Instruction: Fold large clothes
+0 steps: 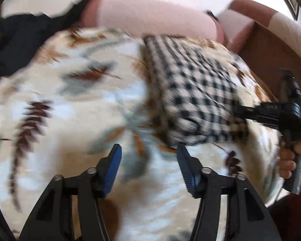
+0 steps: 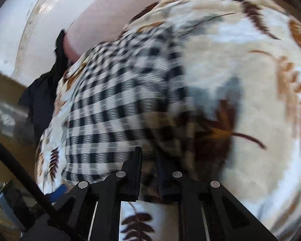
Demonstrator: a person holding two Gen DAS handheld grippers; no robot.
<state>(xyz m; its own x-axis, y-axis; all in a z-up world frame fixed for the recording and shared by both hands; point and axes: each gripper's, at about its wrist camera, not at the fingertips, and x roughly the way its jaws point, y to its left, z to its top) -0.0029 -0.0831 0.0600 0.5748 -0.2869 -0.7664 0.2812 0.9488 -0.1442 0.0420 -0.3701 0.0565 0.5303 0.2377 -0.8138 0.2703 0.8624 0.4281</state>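
A black-and-white checked garment lies folded on a leaf-patterned blanket. My left gripper is open just short of the garment's near edge, with nothing between its blue pads. In the left wrist view my right gripper reaches in from the right to the garment's right edge, held by a hand. The right wrist view shows the right gripper shut on a fold of the checked garment, with cloth bunched between its narrow jaws. Both views are motion-blurred.
A dark garment lies heaped at the blanket's far left edge, also seen as the dark garment in the right wrist view. Pink bedding runs behind the blanket. A wooden bed side is at the right.
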